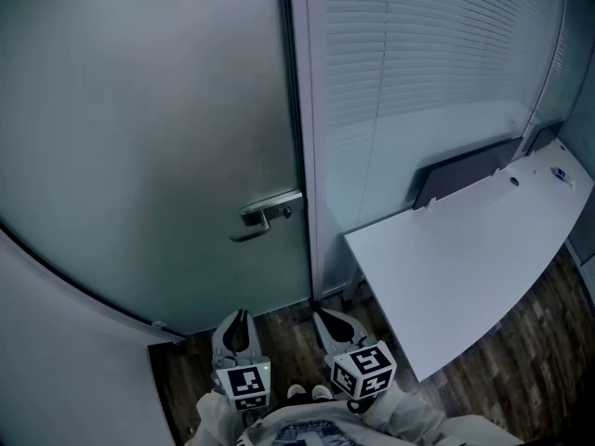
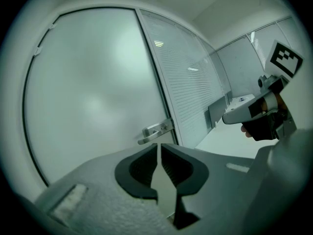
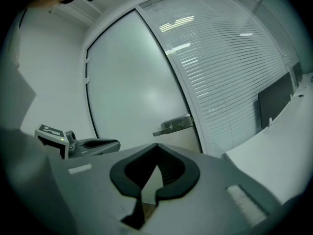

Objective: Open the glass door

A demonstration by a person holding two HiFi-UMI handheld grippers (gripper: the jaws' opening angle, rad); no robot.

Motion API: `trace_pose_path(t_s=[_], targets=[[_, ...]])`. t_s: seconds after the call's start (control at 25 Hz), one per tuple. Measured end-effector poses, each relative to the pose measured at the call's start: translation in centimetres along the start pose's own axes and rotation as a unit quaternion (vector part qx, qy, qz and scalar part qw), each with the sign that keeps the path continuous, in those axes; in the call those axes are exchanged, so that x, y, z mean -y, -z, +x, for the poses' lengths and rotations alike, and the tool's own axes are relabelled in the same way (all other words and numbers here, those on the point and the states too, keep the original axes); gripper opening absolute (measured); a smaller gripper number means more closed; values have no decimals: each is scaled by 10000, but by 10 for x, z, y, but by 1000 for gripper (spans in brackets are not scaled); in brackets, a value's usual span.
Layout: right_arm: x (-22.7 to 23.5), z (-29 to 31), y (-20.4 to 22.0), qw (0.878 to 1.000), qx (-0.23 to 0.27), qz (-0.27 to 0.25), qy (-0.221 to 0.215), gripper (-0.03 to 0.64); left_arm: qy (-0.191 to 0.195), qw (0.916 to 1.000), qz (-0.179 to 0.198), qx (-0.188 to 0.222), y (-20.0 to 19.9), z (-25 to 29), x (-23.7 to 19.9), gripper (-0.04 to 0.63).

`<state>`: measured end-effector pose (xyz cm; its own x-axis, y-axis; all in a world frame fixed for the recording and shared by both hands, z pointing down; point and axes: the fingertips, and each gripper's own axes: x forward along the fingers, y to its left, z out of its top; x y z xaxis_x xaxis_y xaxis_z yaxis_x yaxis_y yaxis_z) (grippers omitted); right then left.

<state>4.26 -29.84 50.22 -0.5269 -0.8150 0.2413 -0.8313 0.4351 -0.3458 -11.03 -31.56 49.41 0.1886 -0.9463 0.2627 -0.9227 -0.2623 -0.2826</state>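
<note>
Down at 6 o'clock in the head view, both claws sit short of the door

So my left gripper [image 1: 239,321] is closed with nothing in it, tips basically touching, and my right gripper [image 1: 325,321] is the same, pinched together on air. Frosted glass door [image 1: 139,137] fills everything from 9 to 12 o'clock and it's closed. Its metal lever handle [image 1: 265,216] is at about 12 o'clock from the left gripper, well apart from both. White desk [image 1: 465,258] is off at 3 o'clock, up against the glass wall [image 1: 418,63] with the blinds.
</note>
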Motion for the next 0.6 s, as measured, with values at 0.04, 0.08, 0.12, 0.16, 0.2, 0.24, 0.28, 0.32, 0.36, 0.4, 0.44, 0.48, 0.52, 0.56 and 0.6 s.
trace_pose_path(t_s=[0.04,0.08,0.12,0.16,0.2,0.24,0.28,0.32,0.36,0.4,0.44,0.48,0.52,0.56,0.6], targets=[[1,1,1,10000,-7,15,34,6,77,9999,51,-50,3,4,0,47],[2,3,1,10000,-16,27,65,6,145,9998,114,-93,5,8,1,56],[3,4,1,9999,-26,36,92,6,203,9995,196,-126,6,11,1,71],[3,7,0,9999,-34,46,114,6,256,9991,300,-152,7,16,0,93],[3,9,-1,9999,-40,58,130,6,306,9985,420,-173,7,20,0,105],[2,11,-2,9999,-46,68,141,6,354,9977,545,-191,9,25,-1,125],[0,13,-2,9998,-56,74,150,6,400,9968,667,-209,10,30,-2,137],[-1,14,-2,9998,-71,77,161,6,442,9957,779,-235,11,36,-4,162],[-1,15,-1,9998,-93,81,178,6,481,9946,879,-272,13,43,-6,174],[-1,16,1,9997,-120,90,206,6,509,9935,973,-308,15,50,-9,188],[0,17,3,9995,-148,105,244,6,517,9924,1069,-333,17,58,-13,193],[2,18,5,9994,-174,121,291,6,504,9911,1182,-342,18,65,-17,195],[4,17,6,9991,-196,132,346,6,473,9896,1314,-336,19,72,-21,195],[7,16,6,9988,-214,137,408,6,430,9879,1456,-320,19,79,-24,195],[10,14,6,9985,-227,137,475,6,376,9858,1611,-297,19,86,-27,195]])
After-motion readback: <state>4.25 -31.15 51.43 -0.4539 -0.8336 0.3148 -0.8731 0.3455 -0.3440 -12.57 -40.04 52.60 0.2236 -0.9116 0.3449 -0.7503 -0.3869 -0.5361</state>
